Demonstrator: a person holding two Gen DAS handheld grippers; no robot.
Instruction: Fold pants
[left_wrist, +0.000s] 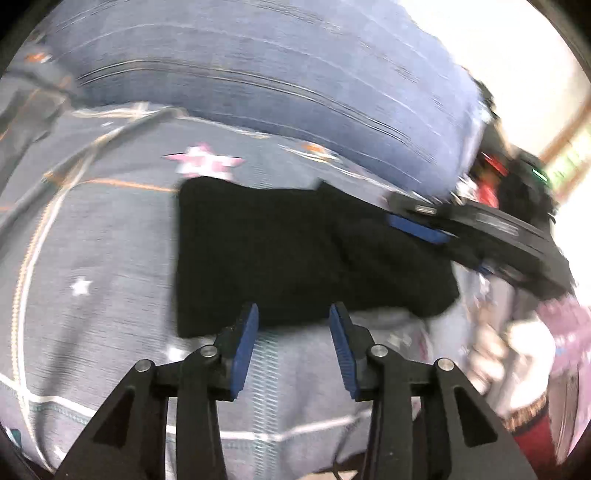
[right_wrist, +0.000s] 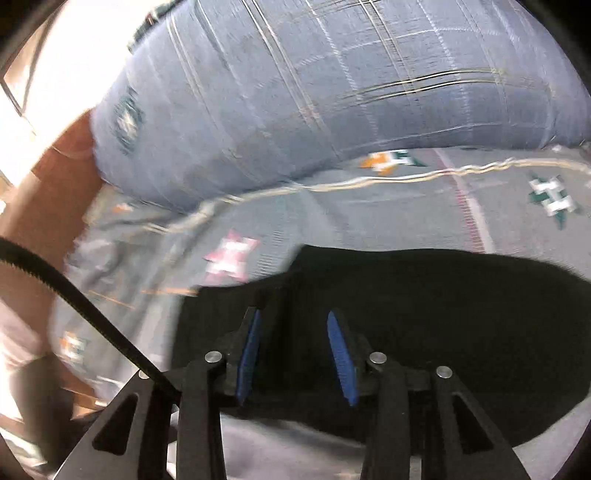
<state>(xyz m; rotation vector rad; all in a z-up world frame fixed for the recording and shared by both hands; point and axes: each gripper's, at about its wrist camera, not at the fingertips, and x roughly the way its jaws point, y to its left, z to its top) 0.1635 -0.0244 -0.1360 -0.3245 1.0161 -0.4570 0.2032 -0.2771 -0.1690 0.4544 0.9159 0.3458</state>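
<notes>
The black pants (left_wrist: 295, 254) lie folded into a rough rectangle on the grey patterned bedspread (left_wrist: 110, 229). My left gripper (left_wrist: 293, 314) is open and empty, its fingertips just at the near edge of the pants. My right gripper (left_wrist: 421, 229) shows in the left wrist view over the right end of the pants. In the right wrist view the pants (right_wrist: 424, 314) fill the lower right, and my right gripper (right_wrist: 293, 317) is open above them with nothing between the pads. Both views are motion-blurred.
A large blue-grey checked pillow (left_wrist: 277, 81) lies behind the pants, also in the right wrist view (right_wrist: 314, 85). The bedspread (right_wrist: 369, 206) carries star and cross patterns. A black cord (right_wrist: 74, 291) crosses the left of the right wrist view. Bright window light is at the far side.
</notes>
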